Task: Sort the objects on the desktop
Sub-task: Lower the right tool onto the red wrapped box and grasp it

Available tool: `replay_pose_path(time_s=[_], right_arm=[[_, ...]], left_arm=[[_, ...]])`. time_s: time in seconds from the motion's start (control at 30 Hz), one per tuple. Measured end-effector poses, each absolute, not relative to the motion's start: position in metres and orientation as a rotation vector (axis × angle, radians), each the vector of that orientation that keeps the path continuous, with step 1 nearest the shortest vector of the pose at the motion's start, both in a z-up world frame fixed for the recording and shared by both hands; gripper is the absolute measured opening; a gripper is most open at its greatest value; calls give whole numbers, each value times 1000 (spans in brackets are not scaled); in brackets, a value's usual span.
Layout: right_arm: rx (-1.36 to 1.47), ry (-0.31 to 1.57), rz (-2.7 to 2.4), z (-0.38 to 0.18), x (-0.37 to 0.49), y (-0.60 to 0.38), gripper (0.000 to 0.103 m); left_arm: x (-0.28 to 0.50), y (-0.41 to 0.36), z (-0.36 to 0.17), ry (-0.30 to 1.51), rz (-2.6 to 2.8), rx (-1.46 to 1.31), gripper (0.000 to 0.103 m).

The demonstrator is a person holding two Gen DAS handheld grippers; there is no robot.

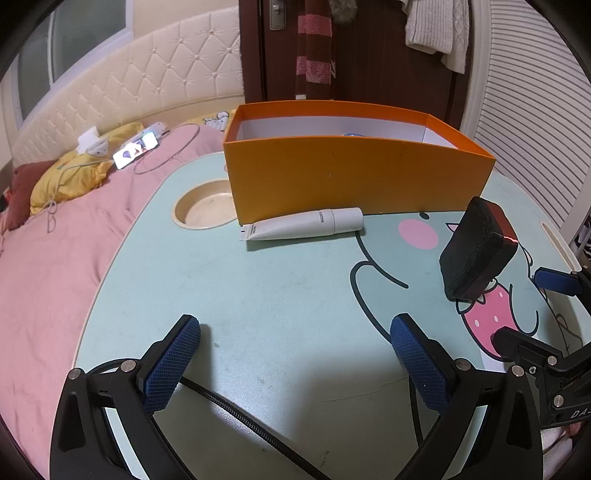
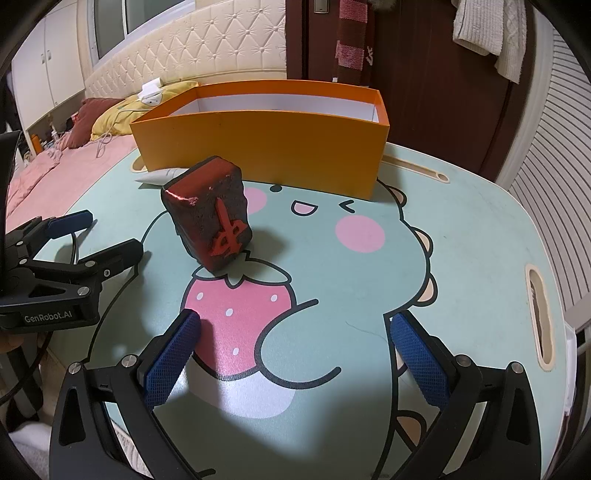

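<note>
From my remote seat I look across a mint-green lap table (image 2: 461,229) printed with a cartoon dinosaur, set on a bed under a pink duvet (image 1: 55,258). A cream tufted headboard (image 1: 147,74) curves along the back beneath a window (image 1: 85,33), with a yellow pillow (image 1: 74,173) and a lit phone (image 1: 135,149) lying near it. A dark wooden door (image 2: 424,74) stands behind, hung with a striped scarf (image 1: 314,55) and a white knit sweater (image 2: 487,33); slatted white panels (image 1: 535,110) fill the right.
</note>
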State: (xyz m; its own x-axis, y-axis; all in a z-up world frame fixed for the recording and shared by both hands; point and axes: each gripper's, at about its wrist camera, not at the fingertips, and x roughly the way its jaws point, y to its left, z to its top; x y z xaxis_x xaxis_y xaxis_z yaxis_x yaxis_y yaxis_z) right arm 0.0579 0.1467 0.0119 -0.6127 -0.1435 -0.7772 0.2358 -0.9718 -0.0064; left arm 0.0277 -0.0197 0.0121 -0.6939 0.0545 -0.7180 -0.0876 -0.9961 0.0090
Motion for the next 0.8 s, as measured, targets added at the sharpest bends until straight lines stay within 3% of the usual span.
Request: replay_pose_path(time_s=[0.8], right_arm=[[1240,210,-2619,21,51,131,103]], left_arm=[[29,-18,13,61,2823,-1193,103]])
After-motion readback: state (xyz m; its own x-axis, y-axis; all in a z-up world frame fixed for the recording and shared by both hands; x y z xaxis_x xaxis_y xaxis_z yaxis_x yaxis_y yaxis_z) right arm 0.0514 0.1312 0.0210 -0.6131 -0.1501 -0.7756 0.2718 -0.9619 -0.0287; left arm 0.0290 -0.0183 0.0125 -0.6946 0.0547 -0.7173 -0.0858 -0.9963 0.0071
